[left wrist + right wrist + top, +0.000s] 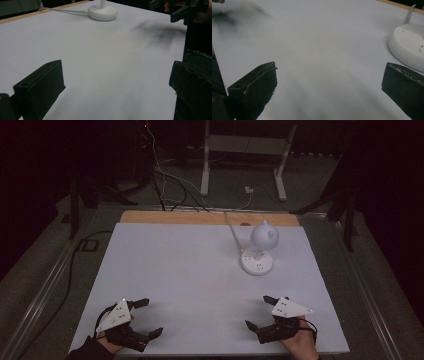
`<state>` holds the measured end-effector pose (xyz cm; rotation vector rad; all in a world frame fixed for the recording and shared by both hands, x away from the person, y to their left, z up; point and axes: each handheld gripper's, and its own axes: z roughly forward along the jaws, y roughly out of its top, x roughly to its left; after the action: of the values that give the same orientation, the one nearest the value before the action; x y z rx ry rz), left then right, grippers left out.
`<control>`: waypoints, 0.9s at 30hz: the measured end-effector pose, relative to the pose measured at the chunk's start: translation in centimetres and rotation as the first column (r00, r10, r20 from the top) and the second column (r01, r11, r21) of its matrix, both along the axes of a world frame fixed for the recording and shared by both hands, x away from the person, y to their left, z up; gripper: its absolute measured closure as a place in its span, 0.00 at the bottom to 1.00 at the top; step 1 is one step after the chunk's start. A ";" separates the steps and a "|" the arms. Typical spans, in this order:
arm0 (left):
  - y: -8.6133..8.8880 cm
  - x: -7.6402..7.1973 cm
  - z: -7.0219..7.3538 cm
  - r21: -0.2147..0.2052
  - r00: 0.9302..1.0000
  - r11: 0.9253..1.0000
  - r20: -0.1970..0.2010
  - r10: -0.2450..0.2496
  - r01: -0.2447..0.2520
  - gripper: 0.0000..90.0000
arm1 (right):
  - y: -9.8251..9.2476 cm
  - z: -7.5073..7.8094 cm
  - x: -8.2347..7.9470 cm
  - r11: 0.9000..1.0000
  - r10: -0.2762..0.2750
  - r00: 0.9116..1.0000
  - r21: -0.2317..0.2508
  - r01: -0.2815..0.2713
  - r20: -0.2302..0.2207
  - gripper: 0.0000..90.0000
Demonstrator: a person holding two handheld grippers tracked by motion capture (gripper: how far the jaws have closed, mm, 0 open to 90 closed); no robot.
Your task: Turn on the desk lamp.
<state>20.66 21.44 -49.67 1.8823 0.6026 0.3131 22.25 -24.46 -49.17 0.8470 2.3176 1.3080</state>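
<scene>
One broad white sheet [190,285], matte and smooth, covers most of the table, leaving a strip of pale wood [200,218] bare along the far edge. On the sheet's far right part stands a small white desk lamp [260,247]: a round, flat plastic base [103,12] with a tiny blue light on top, a short stem, and a domed, rounded head tilted over it. A white cable [232,231] runs from the base back toward the wooden edge.

Near the sheet's front edge, well apart from the lamp, sit the two grippers. The left gripper [146,318], black with a grey three-cornered plate on top, has its blocky jaws spread wide with nothing between them. The right gripper [260,311], built the same, also has its jaws wide apart and empty; in the right gripper view the lamp base lies just beyond one jaw.
</scene>
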 end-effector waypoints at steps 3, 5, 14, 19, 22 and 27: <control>0.0 0.0 0.0 -0.004 1.000 1.000 -0.001 0.001 -0.001 0.00 | 0.1 0.4 0.0 1.000 0.007 1.000 0.013 -0.007 -0.012 0.00; 0.1 0.0 0.0 -0.006 1.000 1.000 -0.004 -0.001 0.001 0.00 | 0.2 0.7 0.1 1.000 0.011 1.000 0.014 -0.011 -0.016 0.00; 0.1 0.1 0.0 -0.013 1.000 1.000 -0.012 -0.001 0.000 0.00 | 0.8 2.2 0.8 1.000 0.011 1.000 0.002 -0.011 -0.026 0.00; 0.1 0.0 0.0 -0.016 1.000 1.000 -0.014 -0.002 0.001 0.00 | 0.8 3.1 1.2 1.000 0.013 1.000 -0.001 -0.013 -0.015 0.00; 0.1 0.0 0.0 -0.010 1.000 1.000 -0.011 0.002 -0.002 0.00 | 0.8 3.7 1.4 1.000 0.006 1.000 -0.013 -0.006 0.000 0.00; 0.1 0.0 0.0 -0.016 1.000 1.000 -0.014 -0.001 0.001 0.00 | 0.7 4.6 1.6 1.000 0.000 1.000 -0.017 0.001 0.015 0.00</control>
<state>20.70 21.54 -49.65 1.8704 0.6119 0.2942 23.86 -23.81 -44.61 0.8299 2.3137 1.2884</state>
